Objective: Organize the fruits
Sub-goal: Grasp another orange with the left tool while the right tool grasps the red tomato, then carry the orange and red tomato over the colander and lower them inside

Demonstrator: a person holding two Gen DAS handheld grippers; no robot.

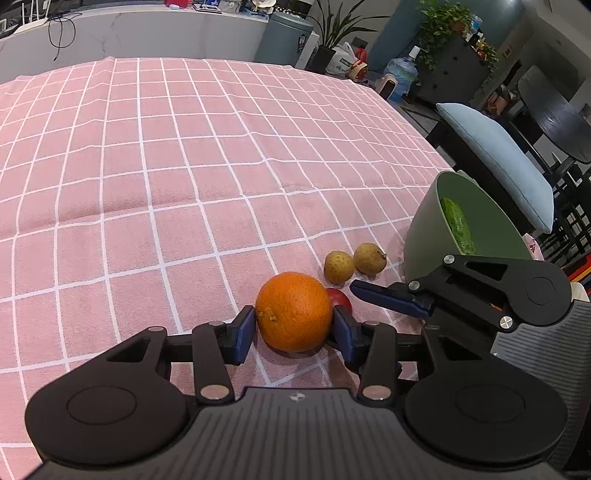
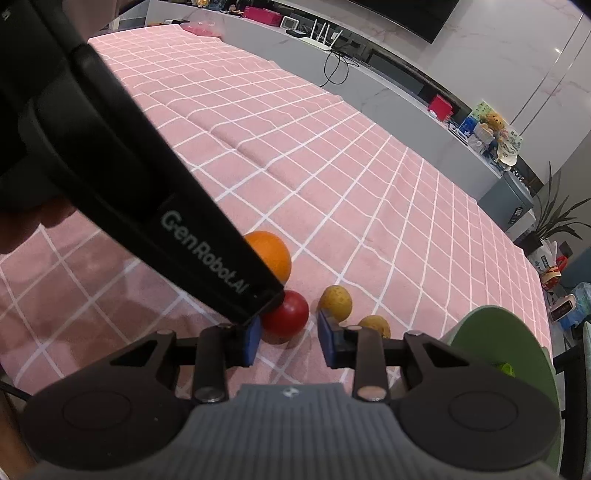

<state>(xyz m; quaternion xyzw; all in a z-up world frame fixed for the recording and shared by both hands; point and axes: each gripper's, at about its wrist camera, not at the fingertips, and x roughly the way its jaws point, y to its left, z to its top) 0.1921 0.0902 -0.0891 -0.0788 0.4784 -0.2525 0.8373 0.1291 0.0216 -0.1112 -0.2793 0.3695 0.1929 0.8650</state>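
An orange (image 1: 293, 312) rests on the pink checked tablecloth (image 1: 184, 166), and my left gripper (image 1: 294, 332) is shut on it, a blue pad on each side. A small red fruit (image 2: 286, 317) lies just behind the orange, at the tips of my right gripper (image 2: 290, 341). That gripper is open, with its right pad clear of the fruit. Two yellow-brown fruits (image 1: 338, 266) (image 1: 369, 258) lie beside a green bowl (image 1: 424, 229) that holds a bumpy green fruit (image 1: 458, 225). The right gripper's blue finger (image 1: 388, 299) reaches in from the right.
The left gripper's black body (image 2: 166, 206) crosses the right wrist view and hides part of the orange (image 2: 271, 254). A chair with a blue cushion (image 1: 498, 158) stands past the table's right edge. A grey counter (image 1: 147, 33) runs behind the table.
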